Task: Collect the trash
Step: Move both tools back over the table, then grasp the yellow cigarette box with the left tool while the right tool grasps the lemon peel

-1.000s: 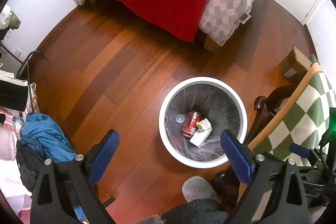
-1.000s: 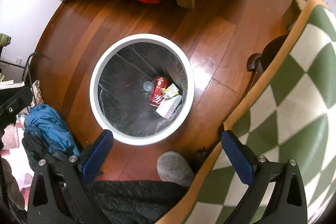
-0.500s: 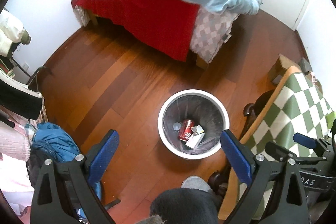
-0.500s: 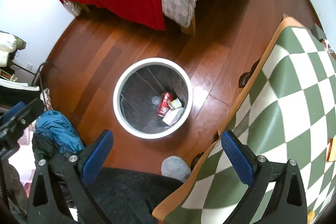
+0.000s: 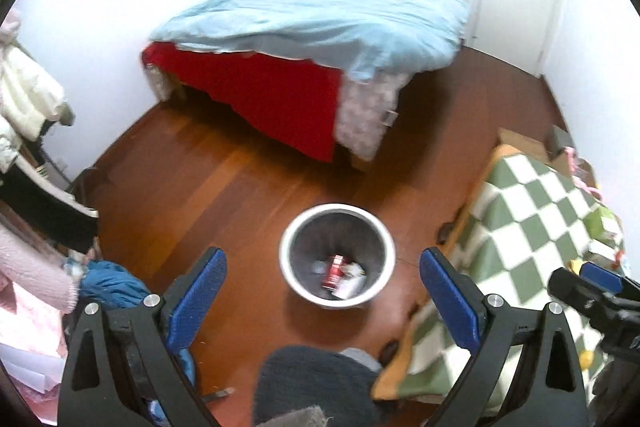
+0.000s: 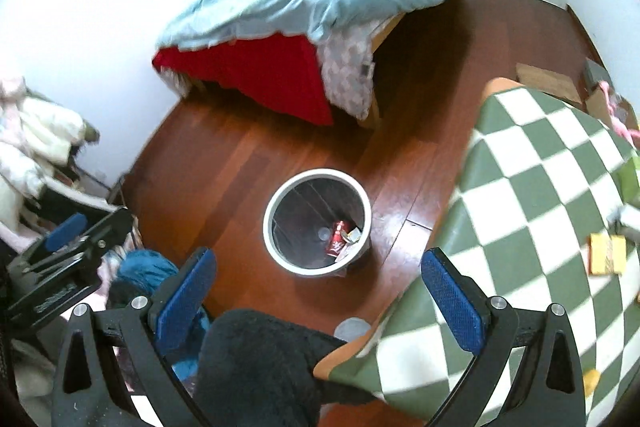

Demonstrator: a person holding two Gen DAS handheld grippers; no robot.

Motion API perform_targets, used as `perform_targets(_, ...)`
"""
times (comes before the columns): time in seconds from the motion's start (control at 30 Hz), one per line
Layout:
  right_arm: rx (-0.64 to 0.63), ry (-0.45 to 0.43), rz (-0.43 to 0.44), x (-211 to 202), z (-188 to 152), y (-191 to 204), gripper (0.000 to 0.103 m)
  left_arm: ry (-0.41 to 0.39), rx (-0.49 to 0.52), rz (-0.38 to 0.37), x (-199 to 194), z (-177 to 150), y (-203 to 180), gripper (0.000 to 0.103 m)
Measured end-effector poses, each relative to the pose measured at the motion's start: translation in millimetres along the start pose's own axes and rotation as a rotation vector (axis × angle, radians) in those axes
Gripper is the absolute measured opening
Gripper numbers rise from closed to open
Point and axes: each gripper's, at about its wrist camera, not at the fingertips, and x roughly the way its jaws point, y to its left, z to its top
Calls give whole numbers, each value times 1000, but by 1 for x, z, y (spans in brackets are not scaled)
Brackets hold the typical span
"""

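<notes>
A white round trash bin [image 5: 297, 239] [image 6: 276, 199] with a clear liner stands on the wooden floor, well below both grippers. In its bottom lie a red can [image 5: 333, 269] [image 6: 338, 241] and some white and yellow paper scraps [image 5: 352, 285] [image 6: 354, 235]. My left gripper [image 5: 322, 301] is open and holds nothing; the bin shows between its blue pads. High above the floor, my right gripper [image 6: 318, 297] is likewise open and empty. On the green-and-white checked table [image 6: 532, 211] lie a yellow packet [image 6: 606, 254] and other small items at the right edge.
A bed [image 5: 320, 27] with a light blue duvet and red sheet fills the back. Clothes and a blue bundle [image 5: 110, 285] pile up at the left. A cardboard box [image 6: 548, 83] sits on the floor beyond the table. A person's dark-clad leg [image 6: 256, 363] is below.
Both grippers have risen and pulled back from the bin, which now looks much smaller. More of the bed, walls and checked tabletop has come into view.
</notes>
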Motion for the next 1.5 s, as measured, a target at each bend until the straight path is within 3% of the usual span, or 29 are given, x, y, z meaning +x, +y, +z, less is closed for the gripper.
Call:
perform_targets(0.13,118,-30,-24,-41,-22,-59,103,45,79,-73,12,-20,-61,99)
perform_targets(0.23,236,-35,-100,-67,-49,-123,103,97,164,-121,31,-41,-118,99)
perform_targets(0.47,567,2,-312,-99,-153,-291,103,240,395,-199,74,-110,-250,99)
perform_targets(0.53,632,19,-326,-97,-180,-326,97,282,455,-208,86,-128,-278,99)
perform_targets(0.6,667,36,-321,-90,-199,-347,80,319,498,-215,95,-143,-298,99)
perform_targets(0.7,680,42,-294,-78,-212,-362,76,345,541,-215,104,-153,-314,99)
perform_targets(0.83,644,70,-255,-54,-218,-365,58,350,582,-210,109,-157,-326,99)
perform_targets(0.9,627,74,-254,-47,-216,-364,37,341,612,-211,112,-154,-338,99)
perform_targets(0.97,613,49,-242,-47,-211,-363,31,324,652,-221,113,-149,-349,99)
perform_targets(1.23,678,-44,-316,-72,-176,-402,30,191,978,-297,123,-106,-461,99)
perform_targets(1.5,763,7,-389,-70,-140,-465,30,279,1268,-395,155,-110,-533,98)
